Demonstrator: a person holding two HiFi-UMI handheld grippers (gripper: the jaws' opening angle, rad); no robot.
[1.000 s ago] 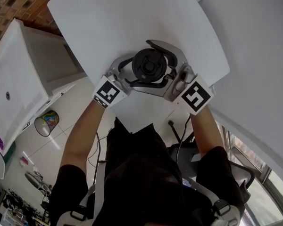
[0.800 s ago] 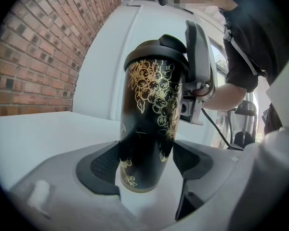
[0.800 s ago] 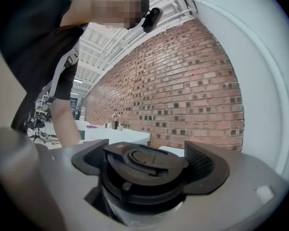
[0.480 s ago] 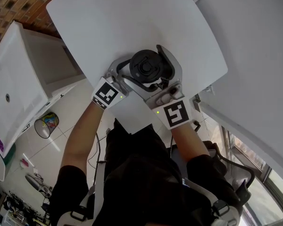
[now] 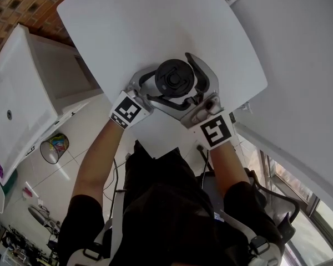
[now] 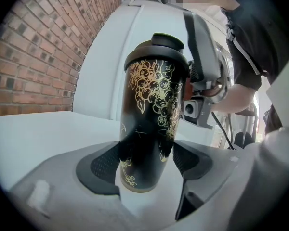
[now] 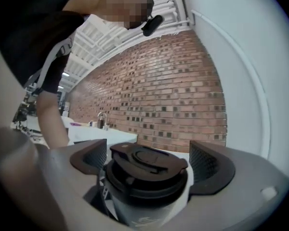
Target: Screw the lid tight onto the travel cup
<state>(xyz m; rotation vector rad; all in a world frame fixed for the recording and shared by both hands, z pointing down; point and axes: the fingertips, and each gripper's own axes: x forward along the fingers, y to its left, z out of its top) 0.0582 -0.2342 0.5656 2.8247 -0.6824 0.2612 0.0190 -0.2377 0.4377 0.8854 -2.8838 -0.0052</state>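
Two grippers, one cup, set on a white table.

1. Left gripper (image 6: 145, 161): jaws stand wide but closed on the travel cup (image 6: 154, 109). The dark ribbed pads (image 6: 103, 165) press on its lower body from both sides. The cup is black with a gold grape-and-vine pattern. It stands upright between the fingers, base on the table (image 5: 155, 26), rising well above the pads.

2. Right gripper (image 7: 149, 161): jaws spread wide and have just been opening. The black lid (image 7: 145, 174) sits between the pads (image 7: 208, 165), which flank it closely on each side without clearly pressing on it. The lid sits on top of the cup, its flip cap facing up and closed.

3. Just behind each set of fingers: a marker cube, left (image 5: 126, 110) and right (image 5: 215, 132), each followed by a bare forearm.

4. Beyond the fingers: a brick wall (image 6: 33, 57).

5. Well off to the left of the left fingers: a white cabinet (image 5: 22, 93), and a wire waste bin (image 5: 54, 144) on the floor.
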